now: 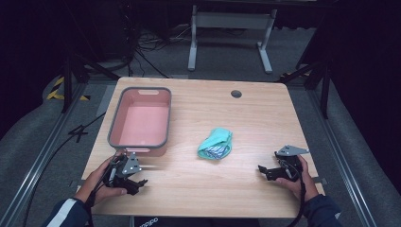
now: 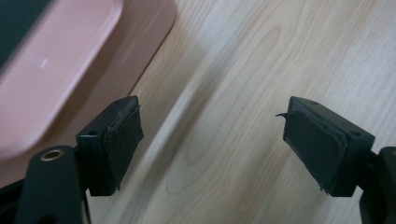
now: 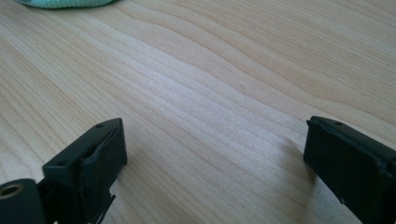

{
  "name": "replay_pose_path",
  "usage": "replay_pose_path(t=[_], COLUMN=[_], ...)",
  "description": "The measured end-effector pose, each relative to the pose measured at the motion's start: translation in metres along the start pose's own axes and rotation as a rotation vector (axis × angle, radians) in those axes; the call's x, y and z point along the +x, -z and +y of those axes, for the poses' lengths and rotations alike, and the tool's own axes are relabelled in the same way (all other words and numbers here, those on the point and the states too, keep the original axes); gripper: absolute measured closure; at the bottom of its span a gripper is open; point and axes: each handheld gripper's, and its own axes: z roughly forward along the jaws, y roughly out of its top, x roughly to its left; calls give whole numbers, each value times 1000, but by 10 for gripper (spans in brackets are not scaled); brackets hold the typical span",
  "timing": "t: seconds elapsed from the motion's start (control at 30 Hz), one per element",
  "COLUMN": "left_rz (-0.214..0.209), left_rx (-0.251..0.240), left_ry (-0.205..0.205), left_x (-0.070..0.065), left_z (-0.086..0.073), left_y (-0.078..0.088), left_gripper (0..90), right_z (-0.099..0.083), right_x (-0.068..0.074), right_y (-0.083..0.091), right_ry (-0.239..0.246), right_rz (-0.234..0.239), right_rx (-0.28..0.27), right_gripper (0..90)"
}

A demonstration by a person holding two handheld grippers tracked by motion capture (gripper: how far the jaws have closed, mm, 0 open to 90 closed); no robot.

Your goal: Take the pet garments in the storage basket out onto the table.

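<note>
Your left gripper (image 1: 137,182) sits at the pink bin's (image 1: 139,118) 6 o'clock corner — jaws apart, empty. Right gripper (image 1: 265,171) — jaws wide, empty; the green cloth (image 1: 216,144) lies at its 10 o'clock, well apart.

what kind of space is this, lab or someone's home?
Most likely a lab or recording workspace, not a home. A bare wooden table stands on grey carpet inside a metal rail frame, with loose cables on the floor behind it, black curtains around it, and hazard tape at one corner.

One bin (image 1: 140,118), one cloth (image 1: 215,144)
</note>
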Motion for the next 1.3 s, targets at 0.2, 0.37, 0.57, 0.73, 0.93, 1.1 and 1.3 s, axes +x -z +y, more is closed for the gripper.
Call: replay_pose_path(t=[0.2, 0.37, 0.57, 0.73, 0.93, 1.1, 1.3], left_rz=[-22, -88, -71, -72, -74, -69, -67], left_rx=[-36, -133, -163, -158, -162, -159, -160], left_ry=[62, 194, 223, 221, 227, 225, 230], left_x=[6, 13, 15, 15, 15, 15, 15], left_z=[-20, -38, -43, -43, -43, -43, -43], left_y=[-4, -10, -12, -11, -12, -12, -12], left_gripper=[185, 151, 93, 92, 90, 87, 83], right_z=[0, 0, 0, 0, 0, 0, 0], right_x=[0, 0, 0, 0, 0, 0, 0], right_y=[0, 0, 0, 0, 0, 0, 0], right_ry=[1, 2, 2, 3, 2, 2, 2], right_rz=[1, 1, 2, 2, -1, 0, 1], right_rx=[-1, -1, -1, -1, -1, -2, -2], right_gripper=[63, 62, 63, 63, 63, 62, 63])
